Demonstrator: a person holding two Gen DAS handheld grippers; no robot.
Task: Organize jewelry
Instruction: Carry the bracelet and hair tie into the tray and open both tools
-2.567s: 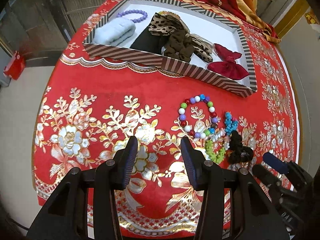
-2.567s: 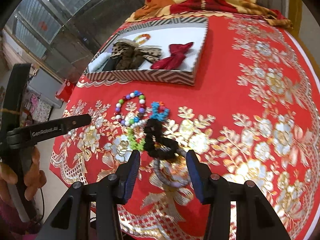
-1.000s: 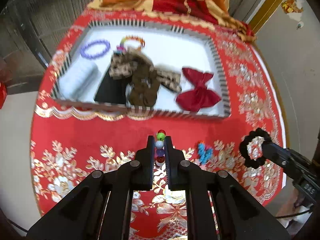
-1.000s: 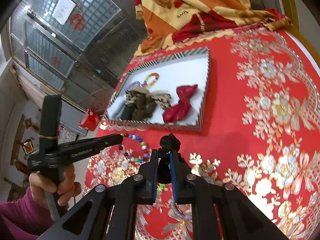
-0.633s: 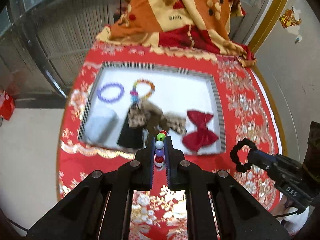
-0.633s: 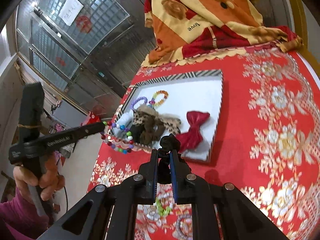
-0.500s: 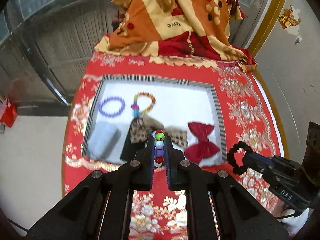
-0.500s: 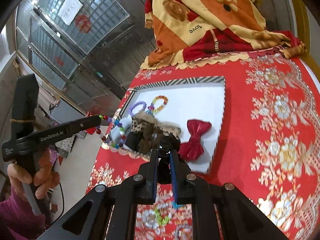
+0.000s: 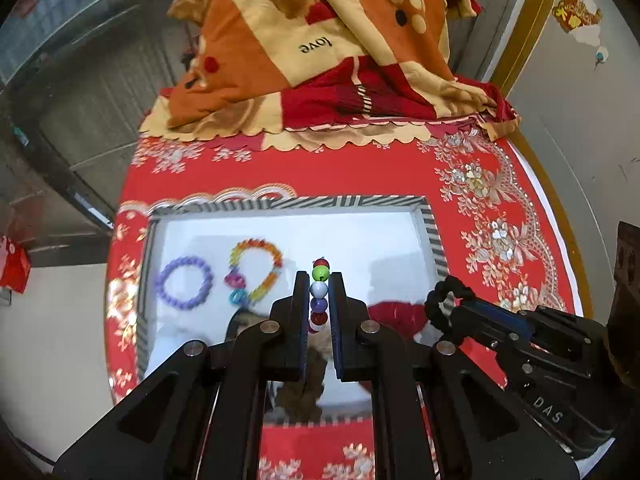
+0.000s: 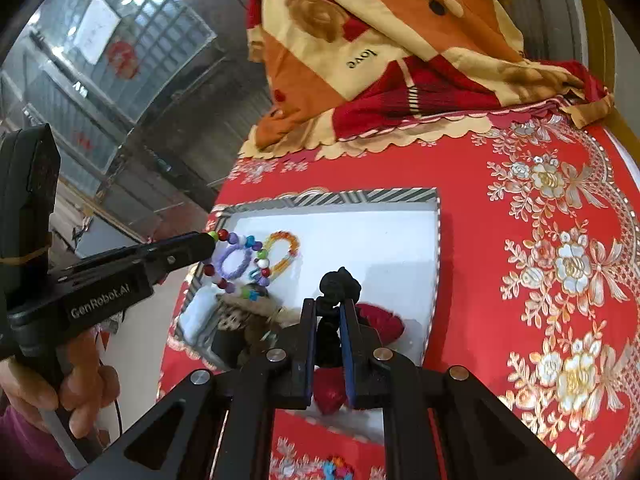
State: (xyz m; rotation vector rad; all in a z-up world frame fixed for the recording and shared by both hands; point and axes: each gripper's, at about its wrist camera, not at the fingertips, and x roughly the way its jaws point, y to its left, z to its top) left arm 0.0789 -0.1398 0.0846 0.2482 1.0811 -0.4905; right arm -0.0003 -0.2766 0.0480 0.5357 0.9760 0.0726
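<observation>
My left gripper [image 9: 319,280] is shut on a multicoloured bead bracelet [image 9: 319,289], held in the air over the white striped-rim tray [image 9: 344,202]. In the right wrist view that bracelet [image 10: 240,264] dangles from the left gripper [image 10: 208,242] above the tray's left part. My right gripper [image 10: 329,306] is shut on a black scrunchie [image 10: 338,282], also above the tray [image 10: 384,196]. The left wrist view shows the scrunchie [image 9: 440,304] at the right gripper's tip. Lying in the tray are a purple bead bracelet [image 9: 184,283] and an orange-rainbow bracelet [image 9: 256,268].
The tray also holds a red bow [image 9: 394,314], leopard and brown scrunchies [image 10: 244,316] and a pale blue item [image 10: 198,312]. A folded orange-red blanket [image 9: 320,52] lies beyond the tray. A blue bead piece [image 10: 334,470] lies on the red floral tablecloth [image 10: 560,264]. A hand [image 10: 76,392] grips the left handle.
Both grippers moved forward from the near tablecloth to above the tray, carrying the bead bracelet and the black scrunchie. The tray now sits lower and closer in both views.
</observation>
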